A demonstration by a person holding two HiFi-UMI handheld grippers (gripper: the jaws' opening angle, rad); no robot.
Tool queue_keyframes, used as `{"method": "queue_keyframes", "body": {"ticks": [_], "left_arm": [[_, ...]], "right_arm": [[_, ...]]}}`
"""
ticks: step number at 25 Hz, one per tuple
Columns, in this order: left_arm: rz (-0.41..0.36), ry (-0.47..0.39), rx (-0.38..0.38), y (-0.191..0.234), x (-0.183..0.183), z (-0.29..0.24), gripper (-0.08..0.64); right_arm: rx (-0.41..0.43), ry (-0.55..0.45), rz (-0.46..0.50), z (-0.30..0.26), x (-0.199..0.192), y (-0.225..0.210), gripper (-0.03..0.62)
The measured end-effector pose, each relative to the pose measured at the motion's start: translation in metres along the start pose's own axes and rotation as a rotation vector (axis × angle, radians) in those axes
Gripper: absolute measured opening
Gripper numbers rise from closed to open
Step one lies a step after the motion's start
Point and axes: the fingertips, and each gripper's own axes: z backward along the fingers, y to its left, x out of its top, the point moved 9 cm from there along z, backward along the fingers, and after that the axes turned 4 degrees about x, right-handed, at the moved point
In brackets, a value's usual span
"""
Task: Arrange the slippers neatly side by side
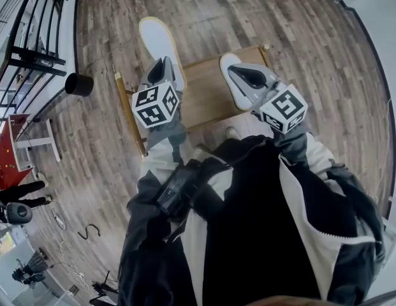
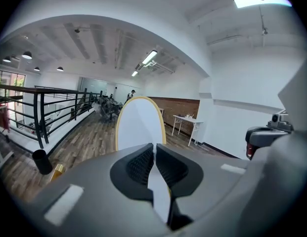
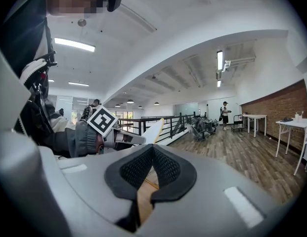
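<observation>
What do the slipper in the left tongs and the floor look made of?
Slipper: thin, matte white sheet with a tan rim, probably foam or fabric; hard to tell. Floor: wood-look planks with grain and seams, slight sheen, wood or laminate.

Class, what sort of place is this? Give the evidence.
Probably an upper-floor open workshop or office: a black metal railing edges the level, brown wood-plank floor, white tables along a red brick wall.

The left slipper's [image 1: 158,40] near end is covered by the left gripper [image 1: 161,65], much of the right slipper [image 1: 228,61] by the right gripper [image 1: 236,71], and the surface's [image 1: 204,94] near edge by a jacket [image 1: 249,203].
</observation>
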Motion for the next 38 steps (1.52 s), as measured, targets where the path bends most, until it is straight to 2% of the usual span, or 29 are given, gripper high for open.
{"method": "queue_keyframes", "body": {"ticks": [7,11,19,31,38], "left_arm": [[-0.037,-0.044,-0.052,-0.023,0.013,0.023,0.023],[-0.041,-0.027,-0.058,-0.028,0.006,0.025,0.021],[-0.017,0.096,-0.072,-0.033,-0.037,0.006,0.022],[0.046,0.292,-0.083,-0.052,-0.114,-0.037,0.021],[0.121,0.385,-0.083,-0.062,-0.152,-0.058,0.021]], "right_arm": [[-0.011,-0.005,-0.005,0.006,-0.002,-0.002,0.003],[-0.015,-0.004,-0.005,0.008,-0.002,-0.003,0.003],[-0.033,0.013,-0.013,0.016,-0.009,-0.003,0.003],[-0.116,0.066,-0.036,0.052,-0.025,-0.018,0.003],[-0.154,0.117,-0.045,0.071,-0.035,-0.027,0.003]]}}
